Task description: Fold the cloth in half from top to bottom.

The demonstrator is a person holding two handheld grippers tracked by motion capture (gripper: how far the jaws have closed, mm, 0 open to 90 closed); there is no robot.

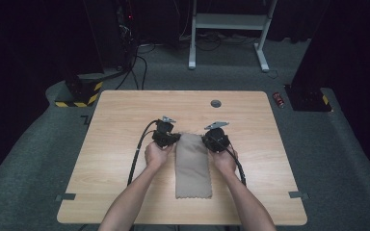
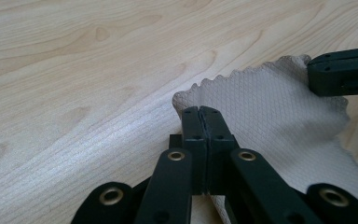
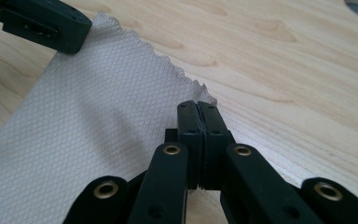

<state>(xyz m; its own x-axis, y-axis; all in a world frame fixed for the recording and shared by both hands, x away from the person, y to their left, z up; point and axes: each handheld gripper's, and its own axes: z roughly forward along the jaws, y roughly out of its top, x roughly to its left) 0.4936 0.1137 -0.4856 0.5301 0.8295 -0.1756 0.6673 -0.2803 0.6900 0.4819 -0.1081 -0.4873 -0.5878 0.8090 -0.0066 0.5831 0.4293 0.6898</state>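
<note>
A beige cloth lies folded long and narrow in the middle of the tabletop, running near to far. It looks light and limp, so the far corners are the sensible grip. The left gripper has its jaws pressed together at the far left corner, and the right gripper likewise at the far right, probably pinching the fabric edge. Both forearms reach forward, hands level.
</note>
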